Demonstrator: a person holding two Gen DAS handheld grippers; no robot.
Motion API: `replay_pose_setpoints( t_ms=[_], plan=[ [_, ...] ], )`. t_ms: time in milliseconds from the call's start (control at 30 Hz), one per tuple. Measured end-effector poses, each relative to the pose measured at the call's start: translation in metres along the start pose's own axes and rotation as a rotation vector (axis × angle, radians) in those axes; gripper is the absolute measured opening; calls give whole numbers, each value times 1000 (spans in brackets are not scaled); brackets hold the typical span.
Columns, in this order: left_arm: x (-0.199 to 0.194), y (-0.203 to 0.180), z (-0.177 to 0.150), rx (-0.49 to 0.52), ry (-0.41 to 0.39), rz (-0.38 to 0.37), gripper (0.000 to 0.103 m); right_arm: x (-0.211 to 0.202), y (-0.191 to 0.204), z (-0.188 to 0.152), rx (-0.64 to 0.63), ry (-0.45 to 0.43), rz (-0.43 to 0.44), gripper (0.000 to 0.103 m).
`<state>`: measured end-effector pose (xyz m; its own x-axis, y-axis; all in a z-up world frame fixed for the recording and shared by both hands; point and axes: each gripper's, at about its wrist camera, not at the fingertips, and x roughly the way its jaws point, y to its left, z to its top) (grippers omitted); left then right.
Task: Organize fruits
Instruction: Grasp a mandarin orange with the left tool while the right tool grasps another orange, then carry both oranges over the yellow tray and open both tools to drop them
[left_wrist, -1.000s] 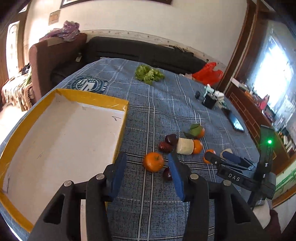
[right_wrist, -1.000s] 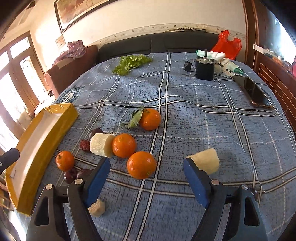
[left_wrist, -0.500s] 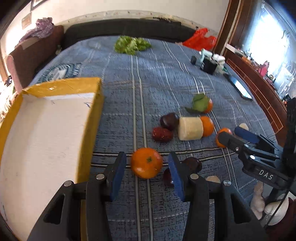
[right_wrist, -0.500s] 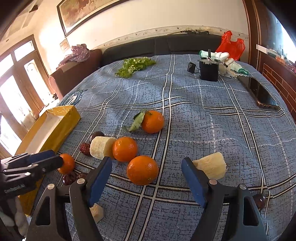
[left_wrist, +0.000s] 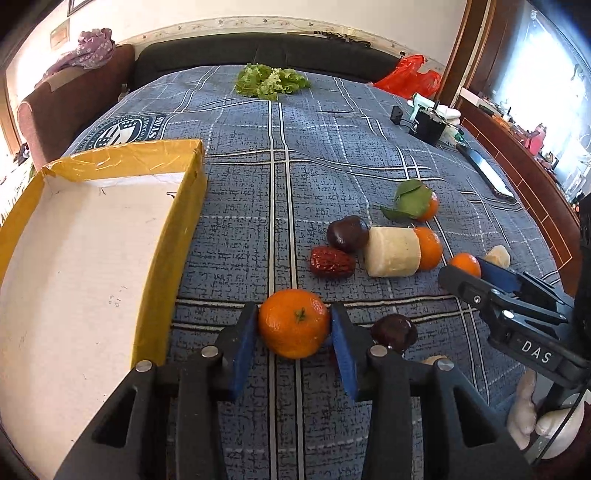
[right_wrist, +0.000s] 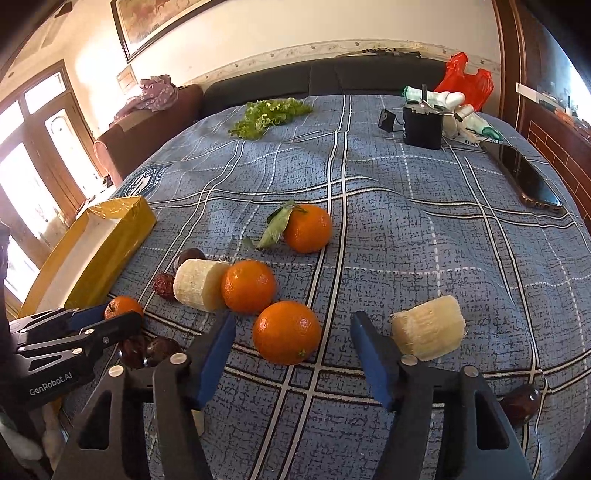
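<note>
Beside the yellow tray (left_wrist: 168, 236) (nothing in it yet), the left gripper (left_wrist: 293, 345) has just been closing its fingers onto a small orange (left_wrist: 293, 323). The right gripper (right_wrist: 291, 349), also closing, straddles another orange (right_wrist: 287, 331) without touching; everything remains unsorted.

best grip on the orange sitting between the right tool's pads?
Take the orange across its widest middle, one pad on each flank, coming down from the near side along the tool's line. It is round, stands free on the cloth, and the right tool, jaws just closing, already straddles it without touching.

My left gripper (left_wrist: 293, 325) has just closed, pads touching a fruit; my right gripper (right_wrist: 291, 345) is narrowing, pads clear, both pitched down.
</note>
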<state>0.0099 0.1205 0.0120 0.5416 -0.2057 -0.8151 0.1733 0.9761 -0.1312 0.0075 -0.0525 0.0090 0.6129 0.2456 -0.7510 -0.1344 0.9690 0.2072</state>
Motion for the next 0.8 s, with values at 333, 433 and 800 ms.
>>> replay_pose_setpoints(
  t_ms=[333, 433, 800],
  plan=[
    [-9, 4, -6, -62, -25, -15, 37, 2, -2, -1, 15, 9, 27, 39],
    [-25, 6, -10, -83, -52, -24, 37, -1, -3, -2, 22, -1, 30, 39],
    [-104, 70, -42, -262, -168, 35, 37, -31, 4, -2, 36, -65, 3, 39]
  ],
)
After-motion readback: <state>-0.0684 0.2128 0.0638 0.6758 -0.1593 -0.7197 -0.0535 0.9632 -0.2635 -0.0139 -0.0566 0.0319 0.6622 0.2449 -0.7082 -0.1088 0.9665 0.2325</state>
